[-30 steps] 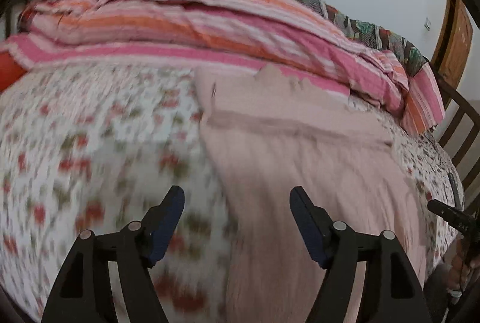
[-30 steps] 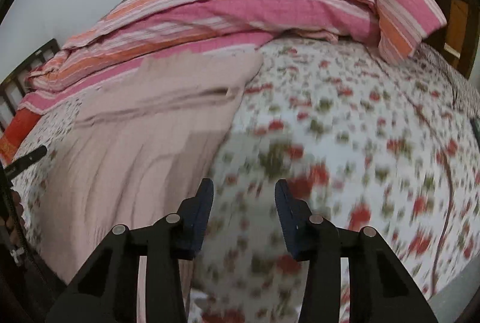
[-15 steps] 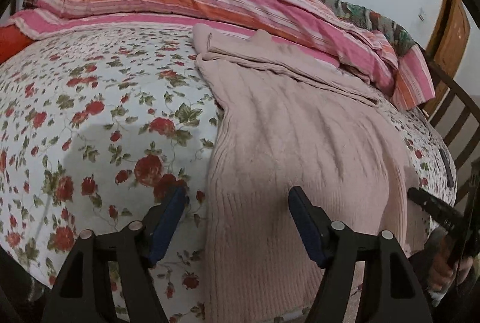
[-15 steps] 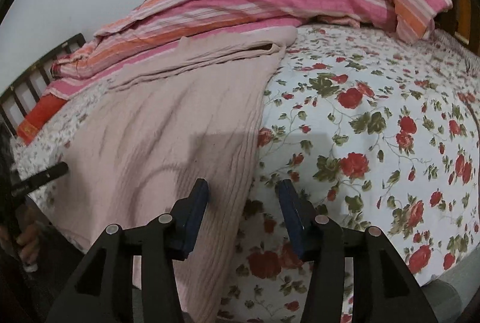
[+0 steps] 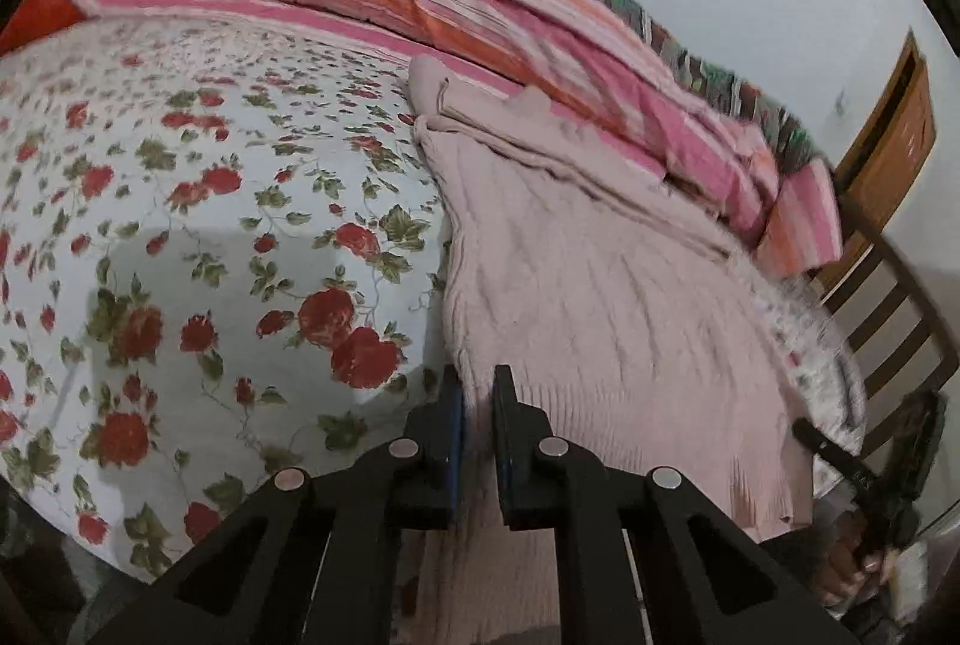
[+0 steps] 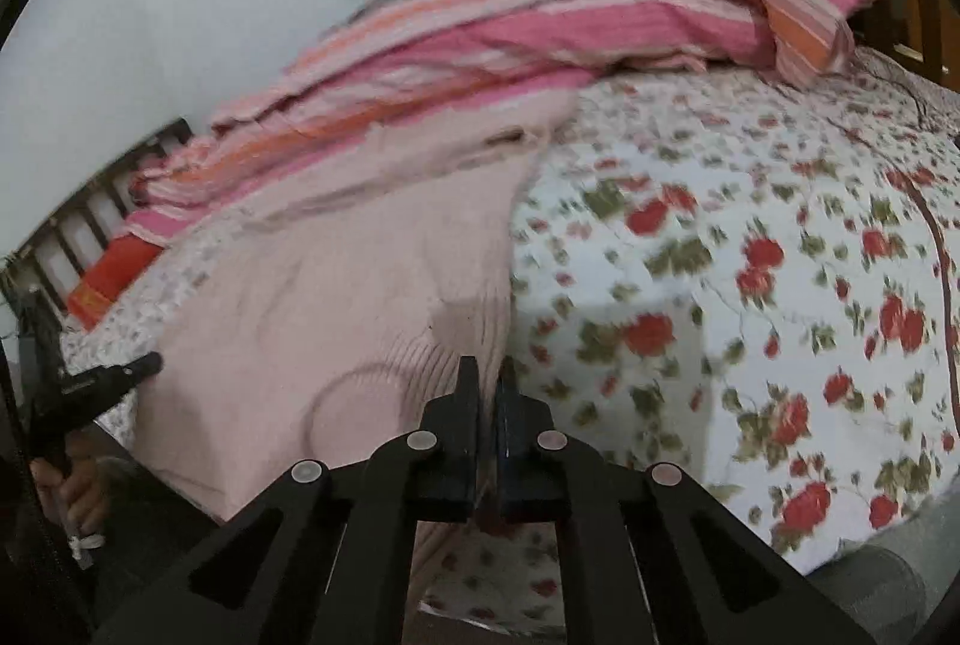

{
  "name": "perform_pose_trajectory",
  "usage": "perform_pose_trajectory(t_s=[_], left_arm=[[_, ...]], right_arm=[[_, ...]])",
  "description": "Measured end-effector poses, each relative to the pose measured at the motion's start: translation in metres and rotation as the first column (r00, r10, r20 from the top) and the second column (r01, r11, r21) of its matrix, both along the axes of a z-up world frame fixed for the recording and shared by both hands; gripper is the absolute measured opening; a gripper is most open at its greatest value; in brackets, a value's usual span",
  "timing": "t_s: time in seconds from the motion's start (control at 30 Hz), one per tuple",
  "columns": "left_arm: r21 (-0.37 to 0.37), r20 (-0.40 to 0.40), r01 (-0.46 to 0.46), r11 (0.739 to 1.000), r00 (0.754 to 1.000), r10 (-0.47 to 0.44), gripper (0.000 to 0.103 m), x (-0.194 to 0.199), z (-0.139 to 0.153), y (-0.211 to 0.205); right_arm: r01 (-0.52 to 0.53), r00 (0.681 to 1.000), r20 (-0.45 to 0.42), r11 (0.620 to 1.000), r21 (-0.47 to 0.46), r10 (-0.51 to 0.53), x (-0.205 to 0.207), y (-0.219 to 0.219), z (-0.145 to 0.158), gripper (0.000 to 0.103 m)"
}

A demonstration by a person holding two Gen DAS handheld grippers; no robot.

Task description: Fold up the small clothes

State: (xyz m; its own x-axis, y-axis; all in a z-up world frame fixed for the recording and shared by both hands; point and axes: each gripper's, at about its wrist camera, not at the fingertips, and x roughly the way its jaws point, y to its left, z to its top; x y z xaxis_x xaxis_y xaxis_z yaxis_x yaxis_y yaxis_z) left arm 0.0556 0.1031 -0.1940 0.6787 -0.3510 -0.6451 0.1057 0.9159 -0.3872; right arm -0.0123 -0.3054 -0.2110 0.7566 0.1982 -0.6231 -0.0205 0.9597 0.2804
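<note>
Both grippers, wide apart half a second ago, are now closed on the sweater's hem. Left gripper [image 5: 477, 393] pinches the left hem corner of the pink knit sweater [image 5: 600, 297]; right gripper [image 6: 489, 381] clamps the right hem corner [image 6: 468, 339]. Sweater lies flat on the floral bedsheet [image 5: 210, 237], hem at the near bed edge, collar toward the striped pink-orange blanket [image 5: 480, 21] heaped along the wall.

The pale pink sweater [image 5: 600, 321] is soft ribbed knit. The rose-print bedsheet [image 5: 198, 201] looks like smooth matt cotton, the striped blanket [image 5: 480, 21] woven, the chair [image 5: 888, 309] dark wood.
</note>
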Motion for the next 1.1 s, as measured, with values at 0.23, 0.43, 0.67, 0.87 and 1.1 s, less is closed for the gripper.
perform_pose_trajectory(t_s=[0.23,0.43,0.67,0.87,1.1], left_arm=[[0.013,0.015,0.008,1.000,1.000,-0.008,0.040,0.008,0.008,-0.003],[0.018,0.000,0.025,1.000,1.000,-0.025,0.046,0.052,0.013,-0.013],[-0.057,-0.065,0.037,0.998,0.997,-0.041,0.045,0.054,0.000,-0.008],[-0.062,-0.065,0.087,0.994,0.994,-0.091,0.047,0.009,-0.003,-0.005],[-0.055,-0.085,0.070,0.996,0.994,-0.075,0.046,-0.022,-0.012,-0.004]], right_arm=[[-0.031,0.999,0.020,0.995,-0.093,0.033,0.003,0.013,0.013,0.022],[-0.011,1.000,-0.008,0.996,-0.084,0.010,0.044,0.011,0.023,0.033],[-0.018,0.996,-0.089,1.000,-0.022,0.016,0.050,0.008,0.005,0.033],[-0.081,0.990,-0.115,0.997,-0.019,0.078,0.012,0.015,-0.001,0.033],[-0.108,0.985,-0.134,0.994,0.022,0.110,-0.008,0.019,-0.015,0.033]])
